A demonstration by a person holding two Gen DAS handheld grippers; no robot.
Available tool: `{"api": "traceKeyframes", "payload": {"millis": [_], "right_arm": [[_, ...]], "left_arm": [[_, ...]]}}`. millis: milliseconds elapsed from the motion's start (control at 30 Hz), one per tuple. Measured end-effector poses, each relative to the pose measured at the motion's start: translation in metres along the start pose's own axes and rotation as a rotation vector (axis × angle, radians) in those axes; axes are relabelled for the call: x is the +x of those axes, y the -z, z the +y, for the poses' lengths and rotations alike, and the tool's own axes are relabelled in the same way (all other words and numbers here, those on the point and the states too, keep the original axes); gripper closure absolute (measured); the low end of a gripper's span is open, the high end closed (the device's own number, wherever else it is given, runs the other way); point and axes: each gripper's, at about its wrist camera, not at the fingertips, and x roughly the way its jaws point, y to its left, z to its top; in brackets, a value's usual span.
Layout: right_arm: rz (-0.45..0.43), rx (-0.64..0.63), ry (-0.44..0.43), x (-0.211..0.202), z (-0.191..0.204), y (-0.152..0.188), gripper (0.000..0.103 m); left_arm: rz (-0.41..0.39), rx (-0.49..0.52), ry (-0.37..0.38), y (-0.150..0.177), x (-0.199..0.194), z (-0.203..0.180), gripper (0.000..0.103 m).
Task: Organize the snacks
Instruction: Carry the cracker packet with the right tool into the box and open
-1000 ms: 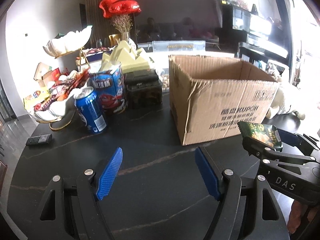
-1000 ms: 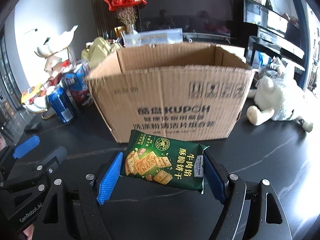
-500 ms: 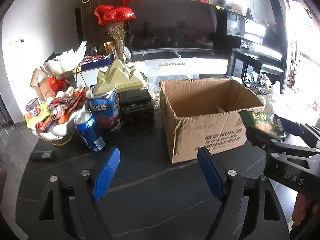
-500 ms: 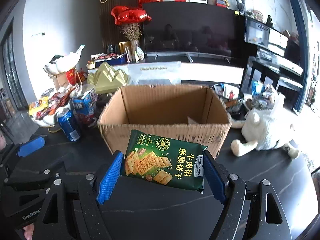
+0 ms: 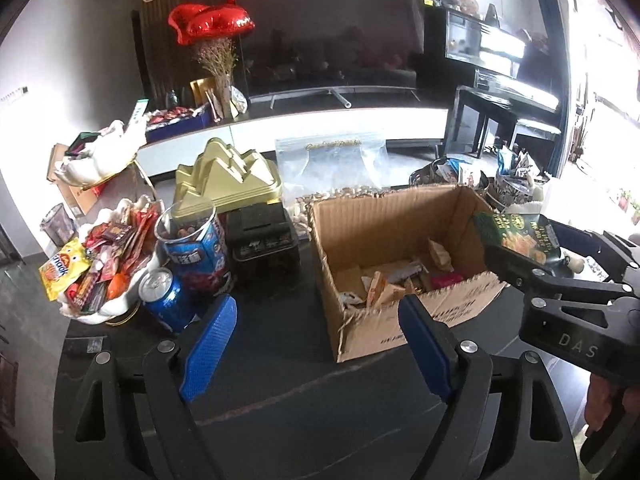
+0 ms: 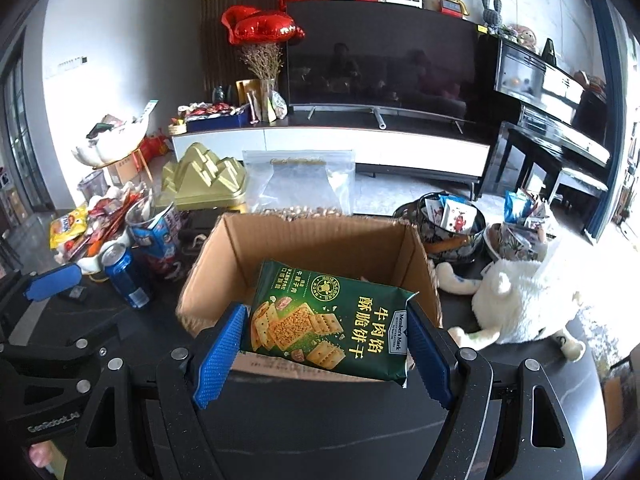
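Cracker pack (image 6: 326, 326) clamped in right tongs (image 6: 324, 356) over box (image 6: 320, 236); left tongs (image 5: 316, 344) apart.

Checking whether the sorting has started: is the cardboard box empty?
No, the left wrist view shows several snack packets lying on the floor of the cardboard box.

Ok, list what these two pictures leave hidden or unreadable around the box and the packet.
- Brown cardboard box floor: hidden in the right wrist view by the green cracker packet held in the right tongs.
- Small wrappers in the box: left wrist view, too small to identify.
- Packet's far end: left wrist view, print blurred.
- Blue drink can: label partly behind the open left tongs.
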Motion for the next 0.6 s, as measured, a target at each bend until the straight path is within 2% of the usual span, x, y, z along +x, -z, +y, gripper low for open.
{"api": "traceKeyframes", "payload": {"millis": [433,600], "right_arm": [[0.134,-0.002,-0.019,0.049,-0.006,-0.041,0.024],[0.174,0.013,0.008,0.068,-0.01,-0.047,0.016]], "left_arm": [[0.038,-0.004,0.004,-0.037,0.033,0.007,0.02],[0.055,-0.019,-0.003,-0.039,0.047,0.012,0.02]]}}
